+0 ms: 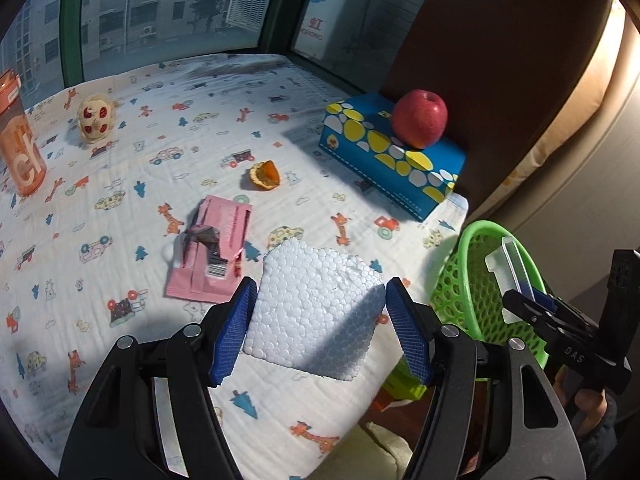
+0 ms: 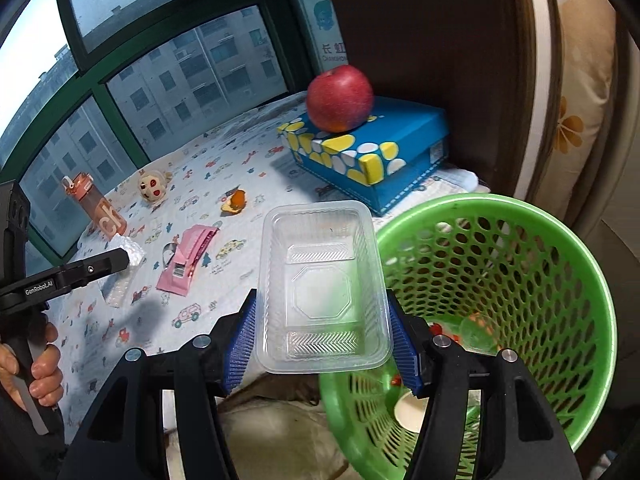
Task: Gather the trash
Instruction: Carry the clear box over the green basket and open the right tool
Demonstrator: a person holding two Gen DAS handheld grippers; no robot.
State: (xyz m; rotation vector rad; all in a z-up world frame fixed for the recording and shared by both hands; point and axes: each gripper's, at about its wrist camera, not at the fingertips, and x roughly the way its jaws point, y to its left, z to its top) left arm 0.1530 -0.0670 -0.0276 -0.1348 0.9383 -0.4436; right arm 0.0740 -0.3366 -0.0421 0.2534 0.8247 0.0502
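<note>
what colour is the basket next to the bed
Bright green plastic basket with a perforated mesh wall, shown best in the right wrist view.

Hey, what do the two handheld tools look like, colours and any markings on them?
Both tools have black plastic arms with round silver bolts and blue ribbed pads on the fingers. The left tool has a black bar printed "GenRobot.AI" in white, seen from the right camera, with a bare hand on its black grip. The right tool shows "DAS" on its black side bar. No cables or sleeves show.

Red apple (image 2: pixel 340 98) atop blue box (image 2: pixel 368 152); orange bottle (image 1: pixel 18 140), small toy (image 1: pixel 96 118) on patterned cloth (image 1: pixel 120 360).
</note>
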